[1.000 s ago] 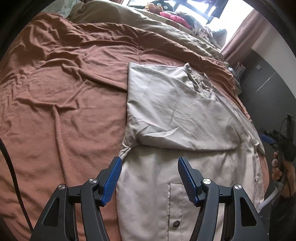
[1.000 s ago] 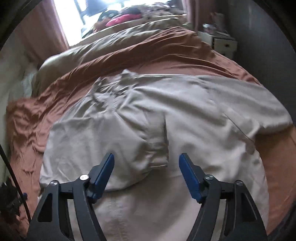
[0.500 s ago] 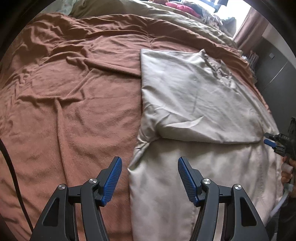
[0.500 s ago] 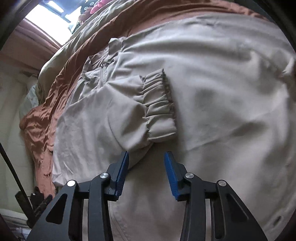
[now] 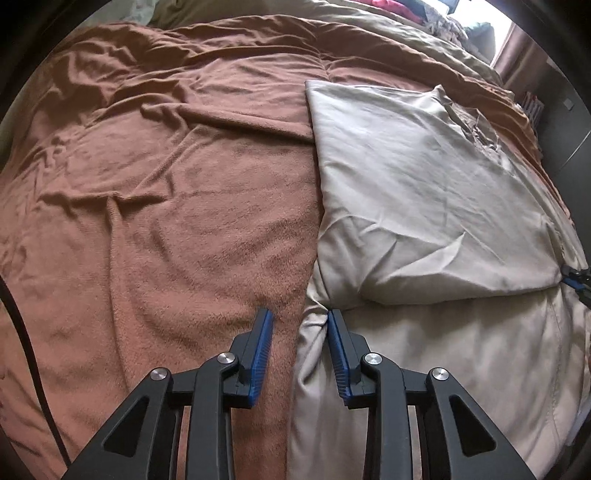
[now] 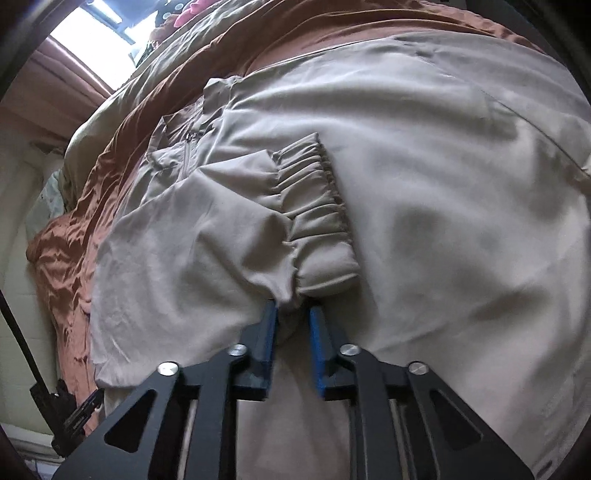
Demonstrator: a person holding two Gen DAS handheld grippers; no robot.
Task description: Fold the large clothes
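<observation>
A beige jacket (image 5: 424, 192) lies flat on a brown blanket (image 5: 166, 206), one sleeve folded across its body. My left gripper (image 5: 300, 318) sits low at the jacket's left edge, its jaws narrowed around a bunched fold of the side seam (image 5: 314, 321). In the right wrist view the jacket (image 6: 443, 184) fills the frame. The folded sleeve ends in a gathered elastic cuff (image 6: 317, 206). My right gripper (image 6: 291, 312) has its jaws nearly closed around the sleeve fabric just below the cuff.
A beige duvet (image 5: 369, 33) and a pile of clothes lie at the far side of the bed. A dark wall and a shelf (image 5: 532, 107) stand at the right. A black cable (image 5: 22, 332) runs down the left.
Both grippers have come down onto the jacket and narrowed their jaws. The left moved to the jacket's left edge; the right closed in on the sleeve below the cuff.
</observation>
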